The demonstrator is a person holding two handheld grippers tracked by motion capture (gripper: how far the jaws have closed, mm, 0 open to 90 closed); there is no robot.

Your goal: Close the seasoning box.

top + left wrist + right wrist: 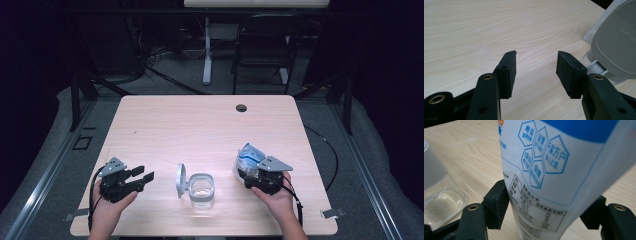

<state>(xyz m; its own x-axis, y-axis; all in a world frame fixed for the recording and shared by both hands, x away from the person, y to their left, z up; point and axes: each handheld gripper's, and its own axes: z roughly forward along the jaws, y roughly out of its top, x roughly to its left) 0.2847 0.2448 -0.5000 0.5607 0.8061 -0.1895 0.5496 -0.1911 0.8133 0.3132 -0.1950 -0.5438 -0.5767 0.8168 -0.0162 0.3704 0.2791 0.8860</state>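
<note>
1. Room dark around the table; one folding chair [262, 45] and one white table leg [207, 50] stand beyond the far edge.
2. Worktop [200, 125]: pale wood, one cable hole [241, 108] near the far edge.
3. One clear glass jar [201, 190], lid [181, 179] flipped up, near the front edge.
4. One blue-and-white bag [248, 157], front right, clamped by the right gripper [546, 212].
5. Left gripper [536, 71], front left: jaws spread, empty.

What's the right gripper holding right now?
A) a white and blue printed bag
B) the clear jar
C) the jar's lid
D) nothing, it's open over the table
A: in the right gripper view the jaws of the right gripper press on both sides of the bag, while the jar stands apart on the table with its lid flipped open.
</note>
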